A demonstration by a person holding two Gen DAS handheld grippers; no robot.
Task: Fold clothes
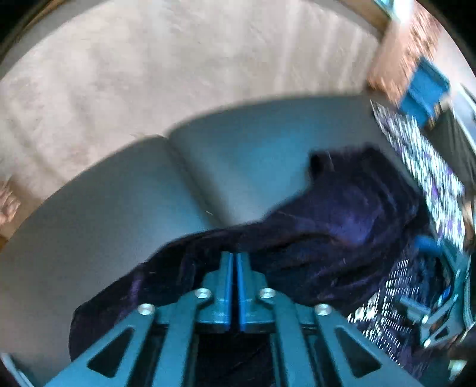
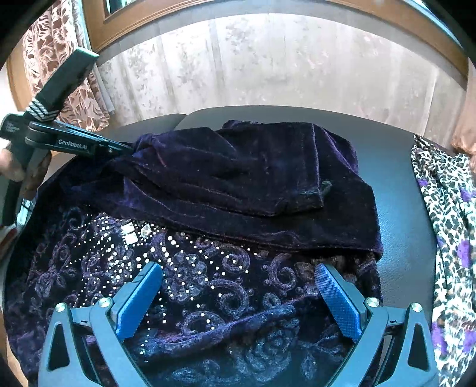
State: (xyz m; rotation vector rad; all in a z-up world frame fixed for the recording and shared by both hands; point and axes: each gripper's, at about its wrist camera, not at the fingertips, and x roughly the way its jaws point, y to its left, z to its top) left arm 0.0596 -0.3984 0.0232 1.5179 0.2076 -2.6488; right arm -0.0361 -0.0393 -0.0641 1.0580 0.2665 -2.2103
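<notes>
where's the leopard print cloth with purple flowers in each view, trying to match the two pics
Left wrist view: the leopard print cloth is a blurred strip along the right edge, beyond the purple velvet garment.
Right wrist view: it lies at the far right edge, apart from the garment on the dark surface.
Shared landmark: the velvet garment, pinched by the left gripper.

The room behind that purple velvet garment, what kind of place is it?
Most likely a home, perhaps a living room. Patterned curtains hang by a wooden window frame, and the velvet garment lies on a dark cushioned seat.
</notes>
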